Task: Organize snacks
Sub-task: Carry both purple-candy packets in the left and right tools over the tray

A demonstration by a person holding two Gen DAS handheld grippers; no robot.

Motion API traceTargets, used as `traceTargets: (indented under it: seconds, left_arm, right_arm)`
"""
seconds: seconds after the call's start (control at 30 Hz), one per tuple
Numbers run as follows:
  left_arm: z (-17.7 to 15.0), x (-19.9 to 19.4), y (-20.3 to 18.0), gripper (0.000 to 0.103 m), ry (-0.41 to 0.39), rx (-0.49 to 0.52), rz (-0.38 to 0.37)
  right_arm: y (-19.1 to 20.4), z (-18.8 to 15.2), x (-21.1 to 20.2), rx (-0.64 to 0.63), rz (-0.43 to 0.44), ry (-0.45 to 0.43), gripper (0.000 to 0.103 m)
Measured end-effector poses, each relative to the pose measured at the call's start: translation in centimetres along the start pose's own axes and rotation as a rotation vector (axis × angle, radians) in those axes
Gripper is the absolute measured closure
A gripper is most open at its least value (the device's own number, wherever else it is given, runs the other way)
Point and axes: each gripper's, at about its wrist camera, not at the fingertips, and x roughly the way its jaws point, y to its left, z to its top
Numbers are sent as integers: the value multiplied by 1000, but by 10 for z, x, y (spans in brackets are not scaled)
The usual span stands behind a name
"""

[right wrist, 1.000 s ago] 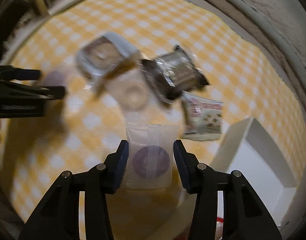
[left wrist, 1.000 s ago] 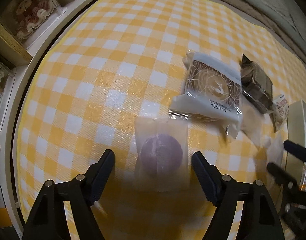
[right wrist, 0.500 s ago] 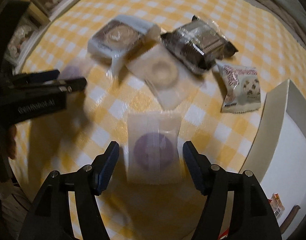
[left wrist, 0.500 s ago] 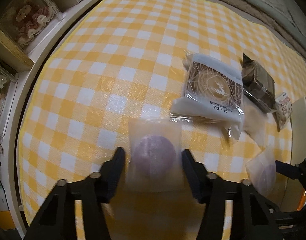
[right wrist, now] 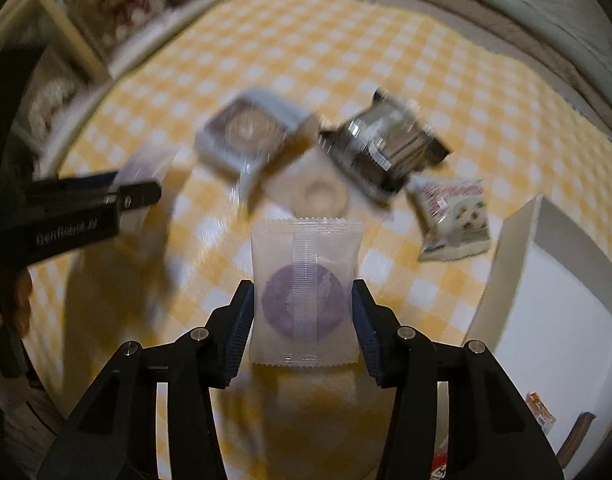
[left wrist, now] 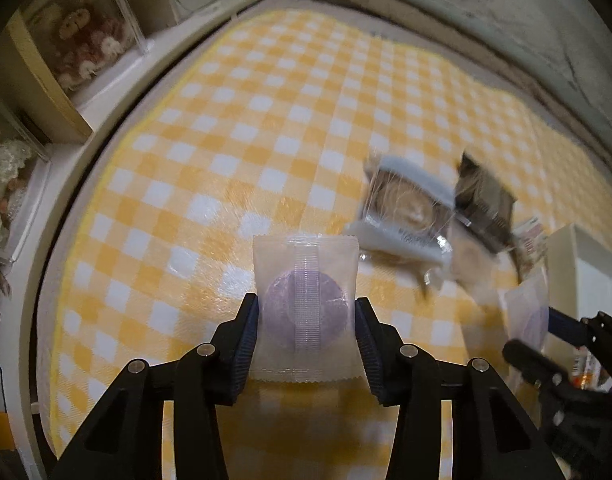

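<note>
Yellow-and-white checked cloth (left wrist: 233,128) covers the table under both of your tools. Your left gripper (left wrist: 306,322) is clamped on a frosted clear packet with a round purple snack inside (left wrist: 306,304); its jaws have just been closing, and both pads now press the packet's side edges so that they bow inward. The packet stands upright between the fingers, its seam strip running down the middle.

Your right gripper (right wrist: 302,312) pinches a second frosted packet with a purple round (right wrist: 306,292) the same way, jaws also just closing, pads touching both edges.

Beyond your right gripper lie the loose snacks, blurred: a pale blue square pack with a brown disc (right wrist: 251,132) far left, a dark shiny foil-wrapped pack (right wrist: 386,140) far right of it, a clear packet holding a pale ring-shaped biscuit (right wrist: 318,196) nearer between them, and a small white printed sachet (right wrist: 454,216) to the right. A white open box (right wrist: 518,248) stands at the right edge, just beside the sachet. At the far left, shelves (left wrist: 45,92) hold a soft toy in a clear case (left wrist: 85,40).
</note>
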Motion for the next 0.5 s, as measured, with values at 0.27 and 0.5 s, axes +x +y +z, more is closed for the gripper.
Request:
traceTargets:
  seconds: [0.27,0.5]
  left_arm:
    - [-15,-61,-4,58,-140,15,-31]
    - [-40,-111,-20,58,-246,53,-67]
  right_arm:
    - [-27,14,-40,48,-15,-146,54]
    - [-35,22,-71,77,-21,-249,54]
